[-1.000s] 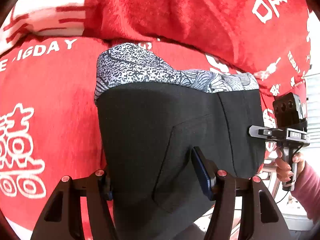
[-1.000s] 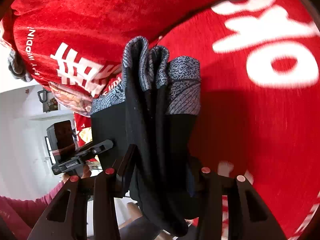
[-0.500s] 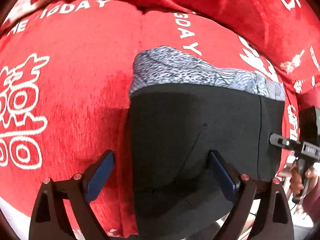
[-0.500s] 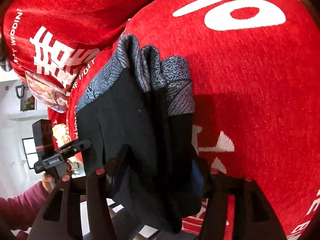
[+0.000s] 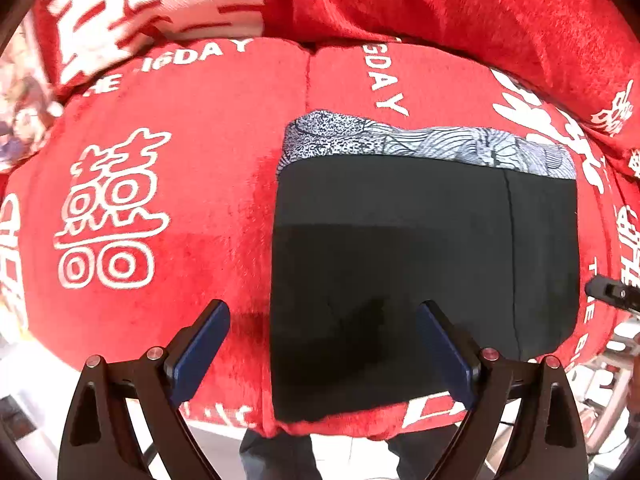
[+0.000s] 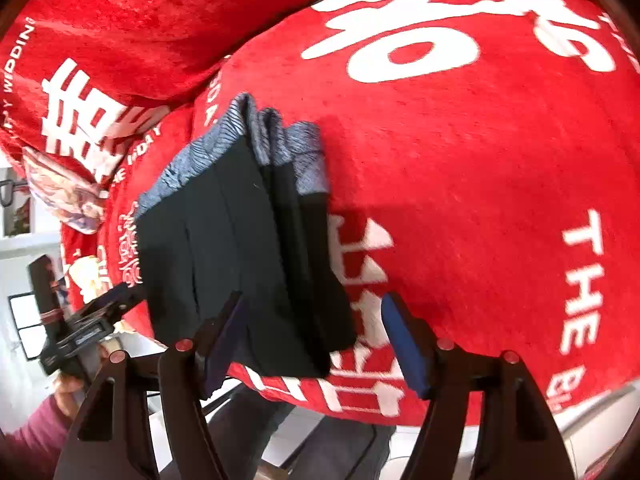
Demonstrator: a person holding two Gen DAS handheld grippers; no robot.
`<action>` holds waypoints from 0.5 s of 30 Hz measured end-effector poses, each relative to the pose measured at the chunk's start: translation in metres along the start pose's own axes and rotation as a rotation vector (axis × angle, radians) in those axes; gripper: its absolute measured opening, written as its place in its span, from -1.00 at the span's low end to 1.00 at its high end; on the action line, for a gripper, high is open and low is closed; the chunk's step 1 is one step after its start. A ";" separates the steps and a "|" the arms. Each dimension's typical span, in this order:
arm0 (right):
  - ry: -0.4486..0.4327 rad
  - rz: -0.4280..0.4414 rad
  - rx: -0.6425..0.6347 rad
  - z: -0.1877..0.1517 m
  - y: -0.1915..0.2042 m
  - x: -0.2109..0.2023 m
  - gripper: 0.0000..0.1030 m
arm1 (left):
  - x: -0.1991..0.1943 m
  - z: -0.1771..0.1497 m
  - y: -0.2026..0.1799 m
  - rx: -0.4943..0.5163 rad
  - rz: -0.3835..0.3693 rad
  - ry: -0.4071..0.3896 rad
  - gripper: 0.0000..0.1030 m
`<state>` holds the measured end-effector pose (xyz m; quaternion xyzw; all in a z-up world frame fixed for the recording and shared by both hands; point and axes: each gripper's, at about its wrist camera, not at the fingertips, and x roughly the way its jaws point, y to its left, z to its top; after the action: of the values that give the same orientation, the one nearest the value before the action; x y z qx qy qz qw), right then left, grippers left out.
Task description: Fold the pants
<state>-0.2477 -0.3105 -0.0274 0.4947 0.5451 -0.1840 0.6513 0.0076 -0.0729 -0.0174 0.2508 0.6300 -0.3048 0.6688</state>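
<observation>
My left gripper [image 5: 322, 344] hangs pointing straight down with its blue pads [image 5: 200, 350] spread wide; its jaws have just been opening, and only the near left part of the folded pants [image 5: 424, 264] lies below the gap, with no pad pressing on the cloth. My right gripper [image 6: 316, 344] is tilted downward, jaws also just been opening, spread apart now; the near corner of the pants [image 6: 240, 240] sits between the pads but neither one bears on it. From here I see the pants as a neat black rectangle, folded into several layers, with the grey patterned waistband [image 5: 428, 146] along the far edge. They lie flat on the red blanket [image 5: 180, 168] printed with white characters and lettering, close to its near edge. In the right wrist view, my left gripper [image 6: 132, 294] shows at the pants' left side, held by a hand [image 6: 70, 390] in a pink sleeve [image 6: 30, 446]
</observation>
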 end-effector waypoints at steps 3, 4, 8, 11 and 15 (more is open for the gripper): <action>0.001 -0.012 0.019 -0.012 0.002 -0.004 0.48 | -0.012 -0.007 -0.010 0.000 0.019 -0.016 0.84; -0.003 -0.019 0.024 -0.016 0.004 -0.005 0.55 | -0.013 -0.007 -0.018 0.012 0.028 -0.018 0.85; -0.033 -0.033 0.026 -0.028 0.015 -0.008 0.57 | -0.015 -0.015 -0.033 0.087 0.047 -0.008 0.85; -0.051 -0.062 0.013 -0.037 0.026 -0.006 0.61 | -0.017 -0.022 -0.034 0.122 0.055 -0.019 0.85; -0.099 -0.136 -0.015 -0.048 0.045 -0.005 0.69 | -0.017 -0.033 -0.028 0.129 0.037 -0.016 0.85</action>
<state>-0.2402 -0.2517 0.0012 0.4418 0.5460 -0.2477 0.6673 -0.0358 -0.0673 -0.0015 0.3026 0.5990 -0.3342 0.6617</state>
